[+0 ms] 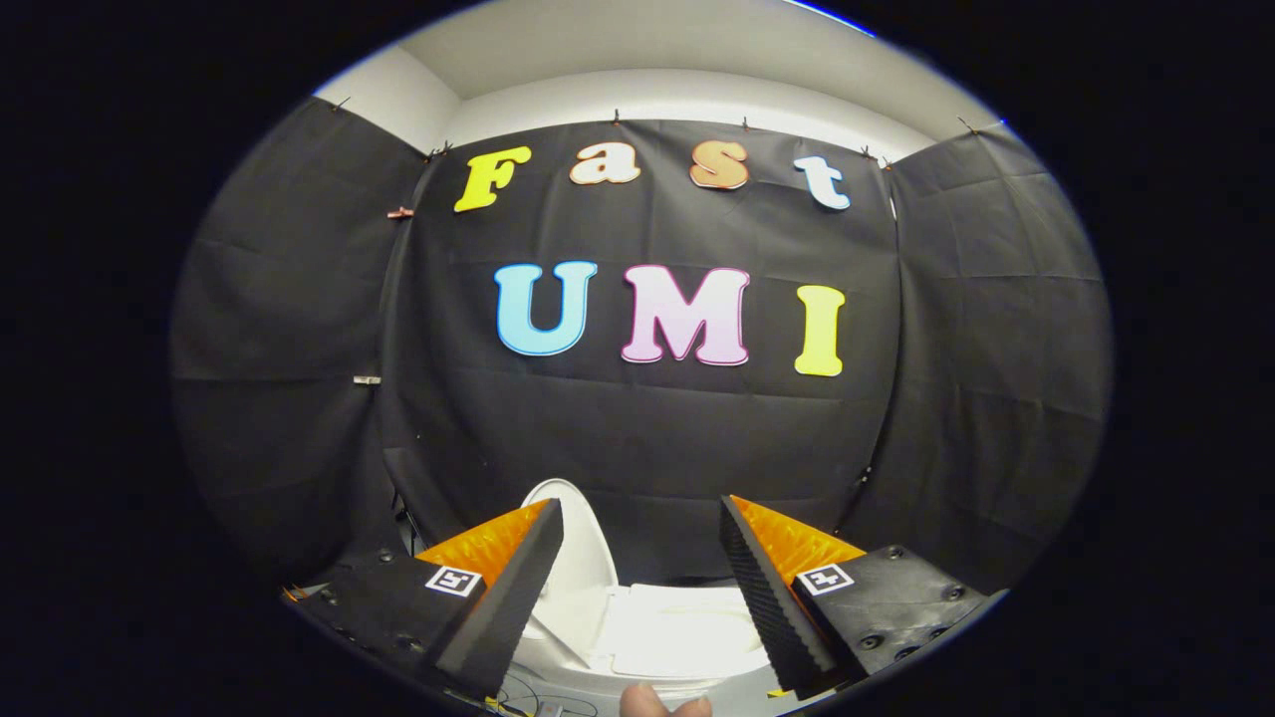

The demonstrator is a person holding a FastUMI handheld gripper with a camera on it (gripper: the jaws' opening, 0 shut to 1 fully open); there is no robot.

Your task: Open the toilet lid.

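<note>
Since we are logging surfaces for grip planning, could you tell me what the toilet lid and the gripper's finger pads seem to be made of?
The toilet lid, raised beyond the open gripper, looks like glossy white hard plastic: smooth, evenly bright, with a soft sheen. It could be glazed, though. The finger pads look like matte black rubber or foam: fine ridges run across the inner face, with no shine.

The gripper (640, 518) hangs with jaws spread wide apart, gripping nothing.
</note>
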